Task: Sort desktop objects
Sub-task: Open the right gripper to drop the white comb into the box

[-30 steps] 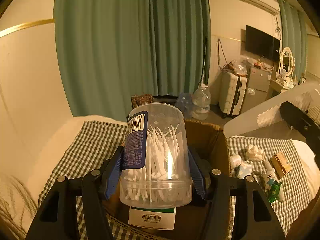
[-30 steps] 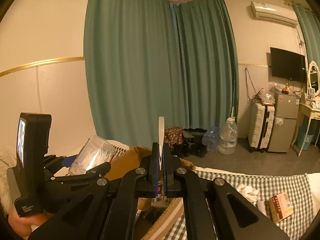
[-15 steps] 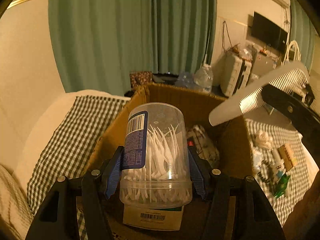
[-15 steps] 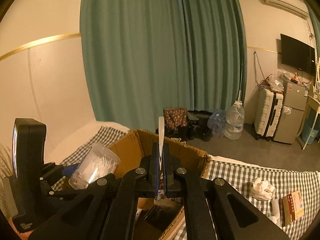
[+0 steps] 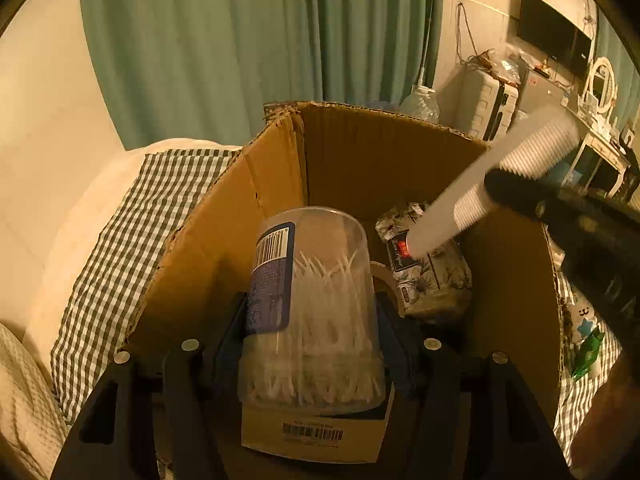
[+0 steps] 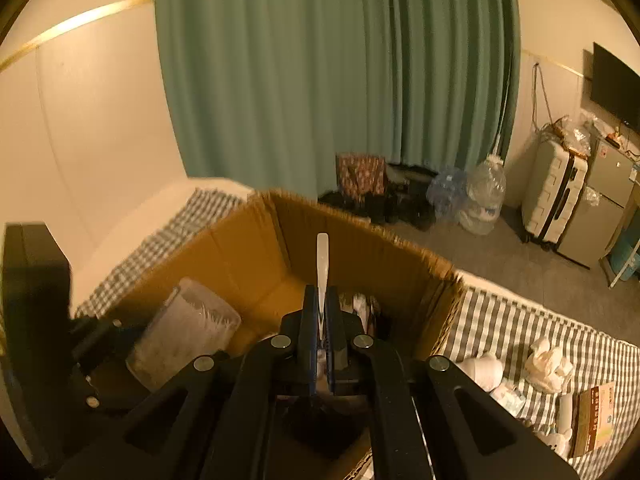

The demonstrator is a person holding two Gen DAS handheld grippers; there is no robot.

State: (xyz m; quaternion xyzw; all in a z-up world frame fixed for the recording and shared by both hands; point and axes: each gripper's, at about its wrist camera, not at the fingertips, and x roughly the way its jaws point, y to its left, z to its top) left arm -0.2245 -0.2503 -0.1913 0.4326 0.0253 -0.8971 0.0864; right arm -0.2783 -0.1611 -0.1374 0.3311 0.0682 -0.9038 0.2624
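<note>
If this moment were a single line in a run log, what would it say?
left tool: shut on clear plastic jar of white floss picks | right tool: shut on white plastic comb | both over open brown cardboard box

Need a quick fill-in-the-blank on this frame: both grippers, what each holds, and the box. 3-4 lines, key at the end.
1. The left gripper is shut on a clear jar of white ____.
2. The right gripper pinches a white ____ edge-on between its fingers.
3. Both held items hang over an open ____ box.
4. The box sits on a ____-patterned cloth.

Missing words: floss picks; comb; cardboard; checked
</note>
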